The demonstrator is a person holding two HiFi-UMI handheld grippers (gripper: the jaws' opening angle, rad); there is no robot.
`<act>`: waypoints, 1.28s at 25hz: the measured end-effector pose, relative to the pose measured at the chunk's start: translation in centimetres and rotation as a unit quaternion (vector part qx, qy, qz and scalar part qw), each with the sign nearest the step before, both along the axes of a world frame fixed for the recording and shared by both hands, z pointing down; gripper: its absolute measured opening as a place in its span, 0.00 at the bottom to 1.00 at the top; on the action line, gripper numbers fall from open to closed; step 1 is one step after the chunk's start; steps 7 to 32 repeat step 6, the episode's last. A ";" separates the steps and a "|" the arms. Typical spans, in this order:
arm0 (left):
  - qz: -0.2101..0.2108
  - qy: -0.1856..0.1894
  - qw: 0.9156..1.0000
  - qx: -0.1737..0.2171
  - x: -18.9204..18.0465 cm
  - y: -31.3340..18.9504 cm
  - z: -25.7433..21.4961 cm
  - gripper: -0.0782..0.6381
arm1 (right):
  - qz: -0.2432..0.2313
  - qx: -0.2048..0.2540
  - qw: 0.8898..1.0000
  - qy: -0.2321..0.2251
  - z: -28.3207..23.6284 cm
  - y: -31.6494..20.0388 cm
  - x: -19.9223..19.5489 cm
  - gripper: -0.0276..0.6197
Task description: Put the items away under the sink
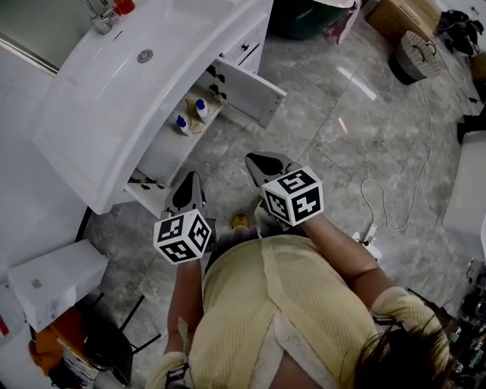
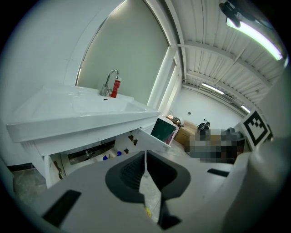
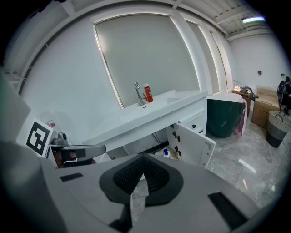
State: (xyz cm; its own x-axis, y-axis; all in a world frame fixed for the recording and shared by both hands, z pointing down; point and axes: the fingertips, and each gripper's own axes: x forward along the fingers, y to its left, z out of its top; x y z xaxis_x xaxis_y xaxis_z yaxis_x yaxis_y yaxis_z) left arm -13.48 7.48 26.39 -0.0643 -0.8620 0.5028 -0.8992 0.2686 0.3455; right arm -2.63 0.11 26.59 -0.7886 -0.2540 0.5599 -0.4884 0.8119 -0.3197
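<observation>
under the sink (image 1: 99, 114), door (image 1: 254, 95) open, two blue-capped bottles (image 1: 201, 110) already sit in the cabinet. small yellow item (image 1: 240, 221) lies on the floor (image 1: 342, 137), seen between left gripper (image 1: 190, 181) and right gripper (image 1: 258, 162); both jaws closed, empty. likely light, so pinch its middle.

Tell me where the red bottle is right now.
Top left of the head view: the red bottle stands at the back of the sink, just right of the faucet.

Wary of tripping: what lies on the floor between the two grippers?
A small yellow thing lies there, between left gripper and right gripper; the head view shows it.
</observation>
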 end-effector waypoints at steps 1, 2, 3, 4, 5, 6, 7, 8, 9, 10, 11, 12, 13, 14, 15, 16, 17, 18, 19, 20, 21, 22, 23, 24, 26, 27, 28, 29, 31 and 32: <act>0.003 0.004 1.000 0.001 0.1 -0.1 0.1 0.18 | 0.001 -0.002 1.000 0.001 0.1 0.0 0.1 0.08; 0.006 0.009 1.000 0.002 0.2 -0.1 0.2 0.18 | 0.003 -0.003 1.000 0.003 0.3 0.1 0.3 0.08; 0.008 0.012 1.000 0.002 0.3 -0.2 0.3 0.18 | 0.005 -0.005 1.000 0.003 0.4 0.1 0.4 0.08; 0.010 0.014 1.000 0.002 0.4 -0.3 0.3 0.18 | 0.006 -0.006 1.000 0.004 0.5 0.1 0.5 0.08; 0.012 0.015 1.000 0.002 0.5 -0.4 0.4 0.18 | 0.008 -0.007 1.000 0.005 0.6 0.0 0.6 0.08; 0.014 0.015 1.000 0.002 0.6 -0.5 0.5 0.18 | 0.009 -0.007 1.000 0.005 0.7 0.0 0.7 0.08; 0.014 0.015 1.000 0.002 0.6 -0.5 0.5 0.18 | 0.009 -0.007 1.000 0.005 0.7 0.0 0.7 0.08; 0.014 0.015 1.000 0.002 0.6 -0.5 0.5 0.18 | 0.009 -0.007 1.000 0.005 0.7 0.0 0.7 0.08; 0.014 0.015 1.000 0.002 0.6 -0.5 0.5 0.18 | 0.009 -0.007 1.000 0.005 0.7 0.0 0.7 0.08; 0.014 0.015 1.000 0.002 0.6 -0.5 0.5 0.18 | 0.009 -0.007 1.000 0.005 0.7 0.0 0.7 0.08; 0.014 0.015 1.000 0.002 0.6 -0.5 0.5 0.18 | 0.009 -0.007 1.000 0.005 0.7 0.0 0.7 0.08; 0.014 0.015 1.000 0.002 0.6 -0.5 0.5 0.18 | 0.009 -0.007 1.000 0.005 0.7 0.0 0.7 0.08; 0.014 0.015 1.000 0.002 0.6 -0.5 0.5 0.18 | 0.009 -0.007 1.000 0.005 0.7 0.0 0.7 0.08; 0.014 0.015 1.000 0.002 0.6 -0.5 0.5 0.18 | 0.009 -0.007 1.000 0.005 0.7 0.0 0.7 0.08; 0.014 0.015 1.000 0.002 0.6 -0.5 0.5 0.18 | 0.009 -0.007 1.000 0.005 0.7 0.0 0.7 0.08; 0.014 0.015 1.000 0.002 0.6 -0.5 0.5 0.18 | 0.009 -0.007 1.000 0.005 0.7 0.0 0.7 0.08; 0.014 0.015 1.000 0.002 0.6 -0.5 0.5 0.18 | 0.009 -0.007 1.000 0.005 0.7 0.0 0.7 0.08; 0.014 0.015 1.000 0.002 0.6 -0.5 0.5 0.18 | 0.009 -0.007 1.000 0.005 0.7 0.0 0.7 0.08; 0.014 0.015 1.000 0.002 0.6 -0.5 0.5 0.18 | 0.009 -0.007 1.000 0.005 0.7 0.0 0.7 0.08; 0.014 0.015 1.000 0.002 0.6 -0.5 0.5 0.18 | 0.009 -0.007 1.000 0.005 0.7 0.0 0.7 0.08; 0.014 0.015 1.000 0.002 0.6 -0.5 0.5 0.18 | 0.009 -0.007 1.000 0.005 0.7 0.0 0.7 0.08; 0.014 0.015 1.000 0.002 0.6 -0.5 0.5 0.18 | 0.009 -0.007 1.000 0.005 0.7 0.0 0.7 0.08; 0.014 0.015 1.000 0.002 0.6 -0.5 0.5 0.18 | 0.009 -0.007 1.000 0.005 0.7 0.0 0.7 0.08; 0.014 0.015 1.000 0.002 0.6 -0.5 0.5 0.18 | 0.009 -0.007 1.000 0.005 0.7 0.0 0.7 0.08; 0.014 0.015 1.000 0.002 0.6 -0.5 0.5 0.18 | 0.009 -0.007 1.000 0.005 0.7 0.0 0.7 0.08; 0.014 0.015 1.000 0.002 0.6 -0.5 0.5 0.18 | 0.009 -0.007 1.000 0.005 0.7 0.0 0.7 0.08; 0.014 0.015 1.000 0.002 0.6 -0.5 0.5 0.18 | 0.009 -0.007 1.000 0.005 0.7 0.0 0.7 0.08; 0.014 0.015 1.000 0.002 0.6 -0.5 0.5 0.18 | 0.009 -0.007 1.000 0.005 0.7 0.0 0.7 0.08; 0.014 0.015 1.000 0.002 0.6 -0.5 0.5 0.18 | 0.009 -0.007 1.000 0.005 0.7 0.0 0.7 0.08; 0.014 0.015 1.000 0.002 0.6 -0.5 0.5 0.18 | 0.009 -0.007 1.000 0.005 0.7 0.0 0.7 0.08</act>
